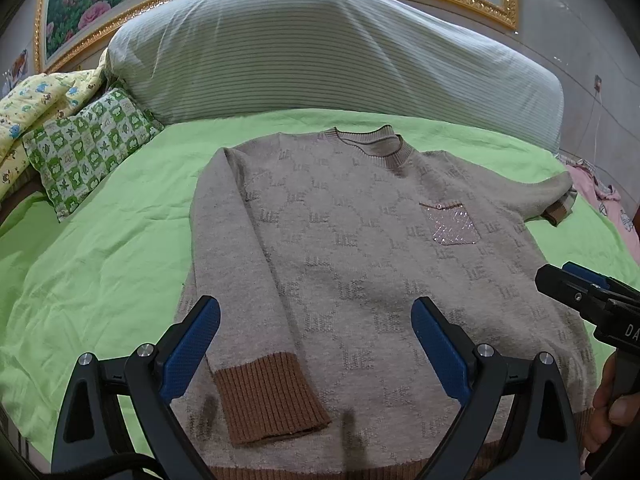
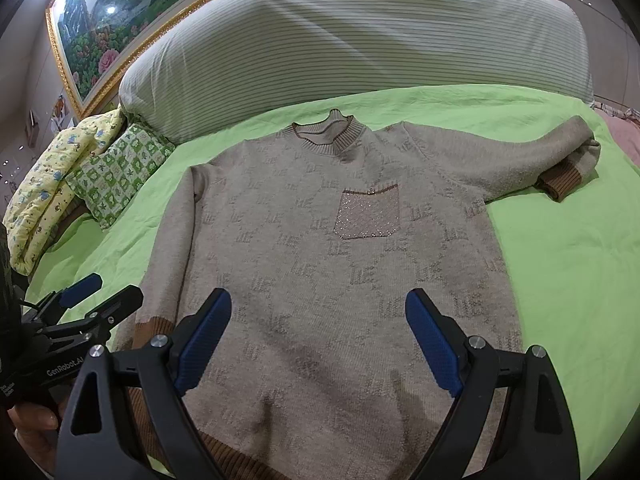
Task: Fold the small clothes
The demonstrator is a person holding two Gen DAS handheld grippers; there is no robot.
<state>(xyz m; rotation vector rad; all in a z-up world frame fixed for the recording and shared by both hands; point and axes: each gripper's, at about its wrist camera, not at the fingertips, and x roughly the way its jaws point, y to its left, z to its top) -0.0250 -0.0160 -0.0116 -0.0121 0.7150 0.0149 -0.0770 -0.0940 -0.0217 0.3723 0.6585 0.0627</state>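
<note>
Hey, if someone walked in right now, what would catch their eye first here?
A beige sweater spread flat on the bright green sheet, its sparkly chest pocket facing up. Behind it sits a big striped pillow, with both open grippers, left gripper and right gripper, over the hem.

Bright even light, sharp, fisheye-warped edges.

A beige knitted sweater [image 1: 360, 264] with a woven letter pattern, brown ribbed cuffs and hem, and a ribbed round collar is lying flat, front up, collar pointing away from the cameras. A small sparkly chest pocket [image 2: 369, 213] is showing on its front. One sleeve is lying folded down along the body, its brown cuff [image 1: 268, 396] near the hem; the other sleeve [image 2: 520, 160] is stretching outward, cuff turned under.
</note>
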